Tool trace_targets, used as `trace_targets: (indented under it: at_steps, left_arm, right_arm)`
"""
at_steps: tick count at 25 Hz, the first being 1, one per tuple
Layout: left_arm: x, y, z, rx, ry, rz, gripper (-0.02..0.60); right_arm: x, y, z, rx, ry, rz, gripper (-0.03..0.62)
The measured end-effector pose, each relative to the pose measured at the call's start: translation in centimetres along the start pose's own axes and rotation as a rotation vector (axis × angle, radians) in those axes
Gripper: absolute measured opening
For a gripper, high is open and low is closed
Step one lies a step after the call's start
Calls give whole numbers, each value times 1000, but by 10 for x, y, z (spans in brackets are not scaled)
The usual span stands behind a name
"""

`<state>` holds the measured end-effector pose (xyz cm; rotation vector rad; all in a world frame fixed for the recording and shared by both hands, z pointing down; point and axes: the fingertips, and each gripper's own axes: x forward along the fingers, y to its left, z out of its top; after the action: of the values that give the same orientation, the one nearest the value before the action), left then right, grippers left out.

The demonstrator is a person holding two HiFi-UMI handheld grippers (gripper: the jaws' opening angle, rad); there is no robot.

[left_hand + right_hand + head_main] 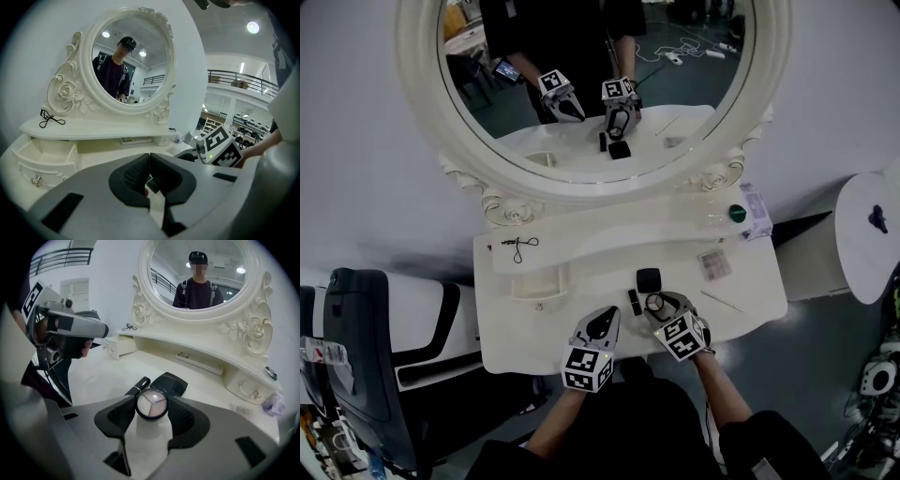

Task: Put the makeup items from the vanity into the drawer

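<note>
My right gripper (151,398) is shut on a small round eyeshadow compact (151,406) with a clear lid, held just above the vanity top (581,323). Right beyond it lie a black square compact (169,383) and a black lipstick tube (138,385). In the head view they lie at the front middle: the square compact (648,278), the tube (634,301) and the right gripper (657,303). My left gripper (149,161) is shut with nothing in it and hovers to the left (602,324). The small drawer (539,281) at the left stands pulled out.
A black hair tie (518,246) lies on the raised shelf at the left. A flat palette (713,264) and a thin stick (722,301) lie at the right. A green-capped jar (737,213) and a packet (757,211) sit at the back right. The oval mirror (422,94) stands behind.
</note>
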<state>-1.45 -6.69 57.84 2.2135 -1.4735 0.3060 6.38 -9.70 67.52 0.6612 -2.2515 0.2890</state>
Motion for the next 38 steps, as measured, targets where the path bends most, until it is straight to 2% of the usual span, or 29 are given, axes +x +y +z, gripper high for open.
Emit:
trace_targets:
  at_steps: [12,19,24,29,38]
  left_arm:
    - [-1,-2,11,22,-17,-20,15]
    - [-10,-6,24,36,-46,-35,15]
    - [-16,-2,39,60,-86,-34,15]
    - [-21,2,55,60,-140,-42,15]
    - [-28,20,62,64,-160,-16,15]
  right_arm:
    - [-32,-3,33,45,-113,-29,233]
    - [-72,-5,80,138,-293,-72,233]
    - [-93,-3,105,164,-395,-99,233]
    - [-98,1,116,166,-427,-104,233]
    - [-91,6,129,148,-438,-92,233]
